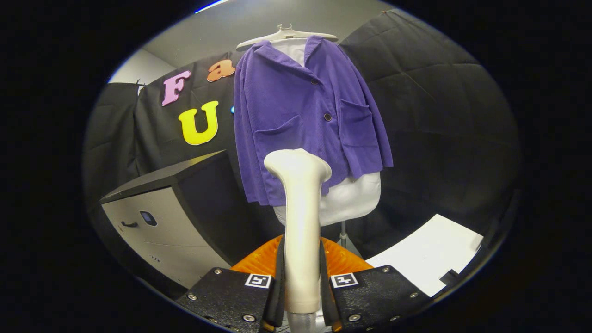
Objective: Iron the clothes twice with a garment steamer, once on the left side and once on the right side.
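Booth wall (439,115) is hanging black behind everything. I am looking up along the fingers at the jacket (300,115), purple, corduroy-looking, hanging on a white hanger (286,34) over a pale dress form (351,199) on a thin stand (343,236). Jacket front is facing me, buttoned, two patch pockets showing, hem hanging a little unevenly.

Beside the jacket, lower down, a grey cabinet (157,222) with a dark top is sitting. On the other side a white sheet (430,254) is lying flat. An orange ribbed thing (342,261) is showing just ahead of the fingers, under the steamer; I cannot tell what it is.

The steamer (300,222), cream, upright, is standing between the fingers, its flared head overlapping the lower middle of the jacket from this angle. Whether the head is touching cloth I cannot tell.

The gripper (301,289) is clamping the steamer's handle, both fingers pressing its sides.

Judging the pass as not clearly begun: head is sitting near the centre, not yet over to either side.

Risks from here:
- Handle is smooth and rounded; it could be twisting in the grip if the head drags on ribbed cloth.
- Pushing hard could be swinging the jacket on its hanger or rocking the thin stand.
- Head could be catching a pocket edge or a button.
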A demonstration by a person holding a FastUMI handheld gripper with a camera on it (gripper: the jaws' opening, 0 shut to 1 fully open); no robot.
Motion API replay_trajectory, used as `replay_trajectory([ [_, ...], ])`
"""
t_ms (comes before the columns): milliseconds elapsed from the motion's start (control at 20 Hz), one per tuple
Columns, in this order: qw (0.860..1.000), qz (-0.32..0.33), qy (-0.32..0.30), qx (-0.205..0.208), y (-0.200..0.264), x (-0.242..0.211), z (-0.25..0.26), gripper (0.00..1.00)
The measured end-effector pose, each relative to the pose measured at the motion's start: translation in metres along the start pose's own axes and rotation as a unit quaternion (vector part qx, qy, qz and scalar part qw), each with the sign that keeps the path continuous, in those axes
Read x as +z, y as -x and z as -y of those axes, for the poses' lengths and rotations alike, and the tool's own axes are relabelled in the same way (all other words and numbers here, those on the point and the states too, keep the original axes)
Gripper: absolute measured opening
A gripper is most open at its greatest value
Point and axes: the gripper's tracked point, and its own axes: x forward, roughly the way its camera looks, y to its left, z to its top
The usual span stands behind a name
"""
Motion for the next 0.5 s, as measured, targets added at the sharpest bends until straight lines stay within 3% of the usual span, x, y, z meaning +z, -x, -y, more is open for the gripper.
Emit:
replay_trajectory([
  [500, 0.992, 0.124, 0.019, -0.016, 0.069, 0.107, 0.005, 0.32],
])
